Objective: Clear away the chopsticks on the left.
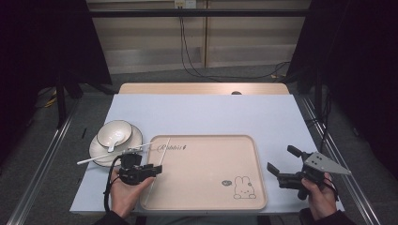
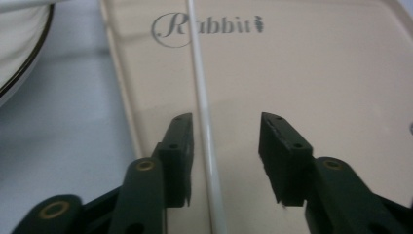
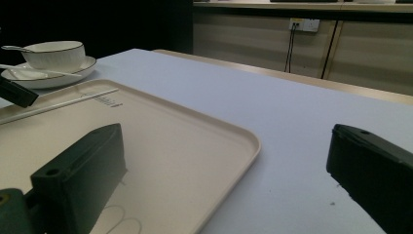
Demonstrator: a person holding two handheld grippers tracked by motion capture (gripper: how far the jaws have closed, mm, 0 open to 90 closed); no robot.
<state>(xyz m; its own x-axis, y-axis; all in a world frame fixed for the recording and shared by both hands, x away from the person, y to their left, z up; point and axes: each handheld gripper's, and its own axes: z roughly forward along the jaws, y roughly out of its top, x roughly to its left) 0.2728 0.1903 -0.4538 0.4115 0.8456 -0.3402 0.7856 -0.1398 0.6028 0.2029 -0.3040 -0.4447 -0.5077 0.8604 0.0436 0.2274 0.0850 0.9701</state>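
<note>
At far left on the pale counter [image 1: 202, 115], a white bowl [image 1: 114, 132] sitting on a white plate [image 1: 136, 138], with a spoon [image 1: 111, 146] resting in the bowl. Across the plate's near rim, a white chopstick [image 1: 101, 156] lying aslant.

Just right of that, the left tool [image 1: 155, 169] held in the left hand [image 1: 125, 191] over the left edge of the beige tray [image 1: 211, 206]. Jaws spread apart, gripping nothing. From the left gripper view: a second white chopstick [image 2: 204, 126] lying on the tray floor, running between the two jaws, nearer the left one, which it nearly touches or touches; cannot tell which. Above it, the printed word "Rabbit" [image 2: 214, 27], the stick crossing its first letter. At the left edge of that view, a slice of the plate's dark-lined rim [image 2: 27, 58], a detail the overhead camera leaves too small to read.

Further right from above, a rabbit drawing [image 1: 244, 186] in the tray's near right corner.

At far right, the right tool [image 1: 282, 160] held in the right hand [image 1: 319, 194], off the tray, above bare counter. Jaws wide open, empty. From the right gripper view: the tray's rounded corner [image 3: 246, 136] between the jaws, the bowl and plate far off at upper left, the chopstick lying on the tray, and a wall socket [image 3: 303, 24] on the panelled wall behind.
</note>
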